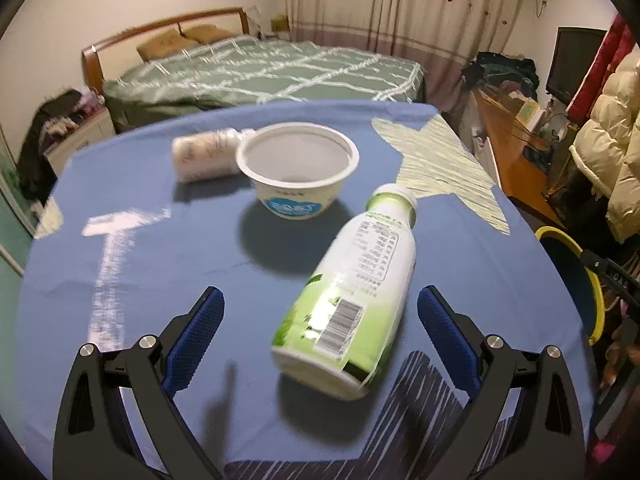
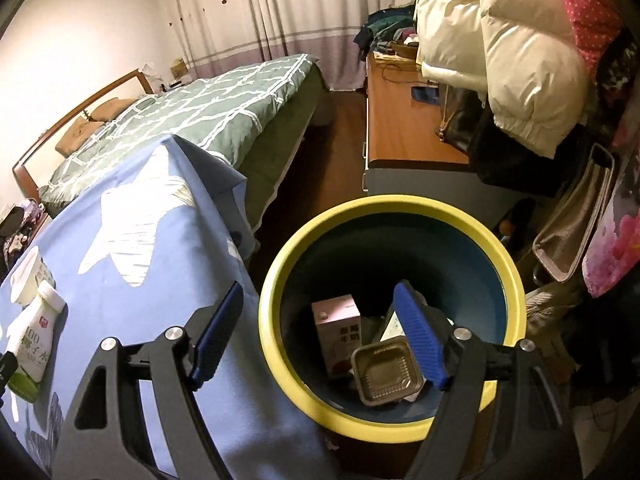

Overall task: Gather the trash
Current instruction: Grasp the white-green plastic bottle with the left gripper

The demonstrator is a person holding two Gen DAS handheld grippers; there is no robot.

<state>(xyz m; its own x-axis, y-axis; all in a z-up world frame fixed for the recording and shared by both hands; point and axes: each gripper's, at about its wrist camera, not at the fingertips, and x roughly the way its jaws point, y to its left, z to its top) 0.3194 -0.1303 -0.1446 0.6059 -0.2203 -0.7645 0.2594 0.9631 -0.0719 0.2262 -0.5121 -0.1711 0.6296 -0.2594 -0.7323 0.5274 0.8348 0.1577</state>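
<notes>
Behind cup [image 1: 298, 172], blurred bottle [image 1: 204, 156], label unreadable

The left wrist view looks forward and a little down over the tabletop [image 1: 120, 200], from close above its near edge, and faces the bed [image 1: 260, 72] and the curtains [image 1: 400, 8] behind it. The right wrist view looks steeply down into the yellow-rimmed bin [image 2: 276, 264] beside the tabletop, from near above it, and is turned toward the same bed. Both views share the green bottle [image 1: 352, 296], the white cup [image 1: 298, 172], the pale star on the cloth [image 1: 436, 164] and the bin's rim.
</notes>
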